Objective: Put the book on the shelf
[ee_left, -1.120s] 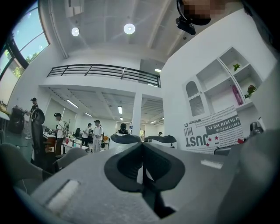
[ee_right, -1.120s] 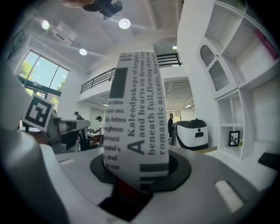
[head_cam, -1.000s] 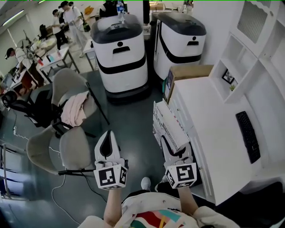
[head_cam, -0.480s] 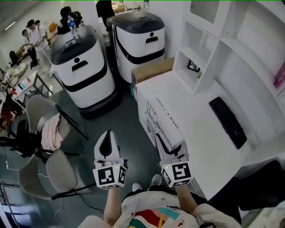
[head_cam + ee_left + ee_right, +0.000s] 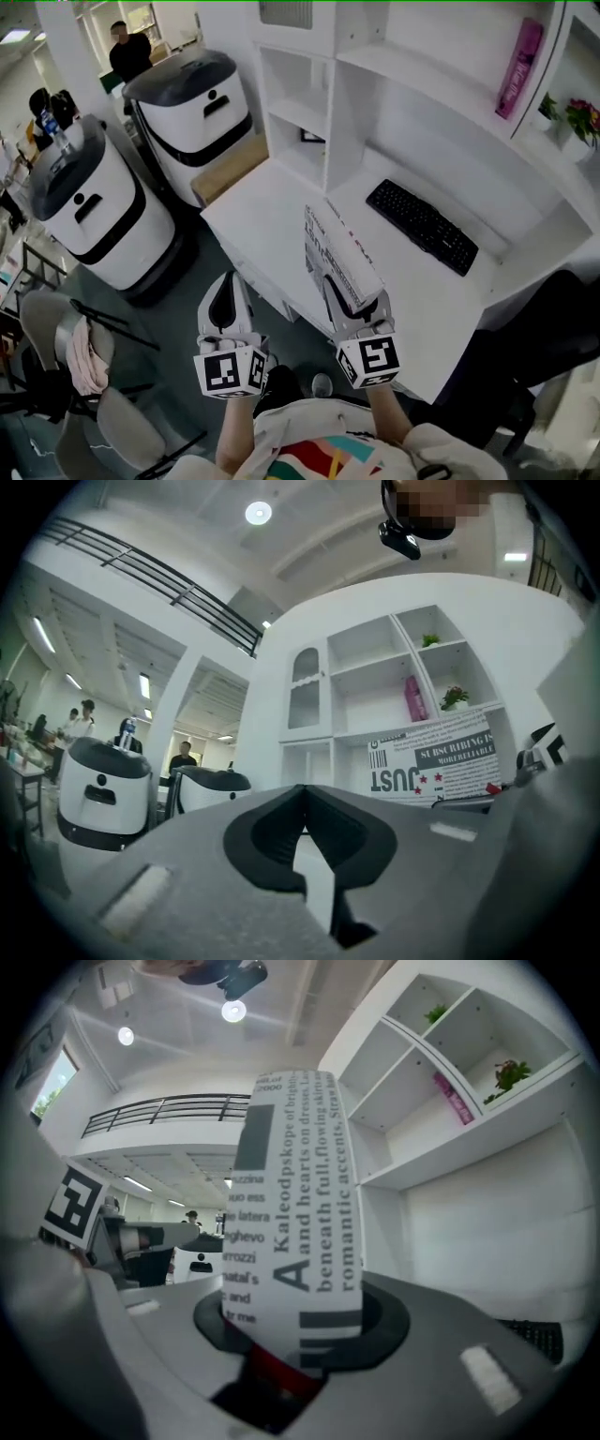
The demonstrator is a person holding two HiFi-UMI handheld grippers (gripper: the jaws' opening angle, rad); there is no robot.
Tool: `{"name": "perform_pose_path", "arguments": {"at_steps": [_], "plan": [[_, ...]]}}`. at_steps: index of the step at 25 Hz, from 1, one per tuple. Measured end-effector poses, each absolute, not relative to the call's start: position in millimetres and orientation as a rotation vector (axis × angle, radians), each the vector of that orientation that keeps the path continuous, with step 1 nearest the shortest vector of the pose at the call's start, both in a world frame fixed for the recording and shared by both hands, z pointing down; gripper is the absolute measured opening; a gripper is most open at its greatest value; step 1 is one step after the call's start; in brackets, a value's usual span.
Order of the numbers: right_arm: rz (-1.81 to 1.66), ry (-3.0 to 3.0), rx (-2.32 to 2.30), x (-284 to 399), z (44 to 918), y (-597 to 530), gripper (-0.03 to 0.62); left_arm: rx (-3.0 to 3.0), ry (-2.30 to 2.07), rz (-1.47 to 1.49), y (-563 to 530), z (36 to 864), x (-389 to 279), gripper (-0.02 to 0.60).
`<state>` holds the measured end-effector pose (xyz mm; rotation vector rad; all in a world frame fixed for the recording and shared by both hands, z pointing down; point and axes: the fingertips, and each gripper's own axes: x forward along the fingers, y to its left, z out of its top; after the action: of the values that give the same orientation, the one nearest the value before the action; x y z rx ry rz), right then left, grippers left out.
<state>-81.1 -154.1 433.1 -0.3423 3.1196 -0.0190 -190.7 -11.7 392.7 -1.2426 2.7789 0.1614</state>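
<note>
A white book (image 5: 336,246) with black print and a red edge stands upright in my right gripper (image 5: 351,296), which is shut on its lower end, above the white desk (image 5: 272,211). In the right gripper view the book (image 5: 295,1213) fills the middle between the jaws of the right gripper (image 5: 300,1326). My left gripper (image 5: 223,302) hangs beside it over the floor, shut with nothing in it; its tips meet in the left gripper view (image 5: 305,794). The white shelf unit (image 5: 412,80) rises behind the desk. The left gripper view shows the book (image 5: 436,761) at the right.
A black keyboard (image 5: 422,225) lies on the desk. A pink book (image 5: 520,66) and a small plant (image 5: 581,117) stand on the shelves. Two white-and-black machines (image 5: 89,211) (image 5: 197,103) stand on the left, with grey chairs (image 5: 75,347) and a cardboard box (image 5: 230,169).
The view has swung from the floor and chairs toward the desk and shelf. Both grippers travelled with it; the book, still gripped, now hangs over the desk's front.
</note>
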Motion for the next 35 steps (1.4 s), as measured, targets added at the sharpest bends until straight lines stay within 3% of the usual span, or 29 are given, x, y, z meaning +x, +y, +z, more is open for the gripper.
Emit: {"name": "perform_pose_path", "arguments": {"at_steps": [16, 35], "plan": [[0.040, 2.804, -1.343, -13.3, 413.1, -270.6, 0.154, -2.052, 2.223, 0.196, -222.0, 368.1, -193.7, -0.002], [0.093, 2.491, -1.822, 9.6, 393.3, -263.5, 0.155, -2.441, 1.804, 0.212, -281.3, 353.8, -167.0, -0.002]]}}
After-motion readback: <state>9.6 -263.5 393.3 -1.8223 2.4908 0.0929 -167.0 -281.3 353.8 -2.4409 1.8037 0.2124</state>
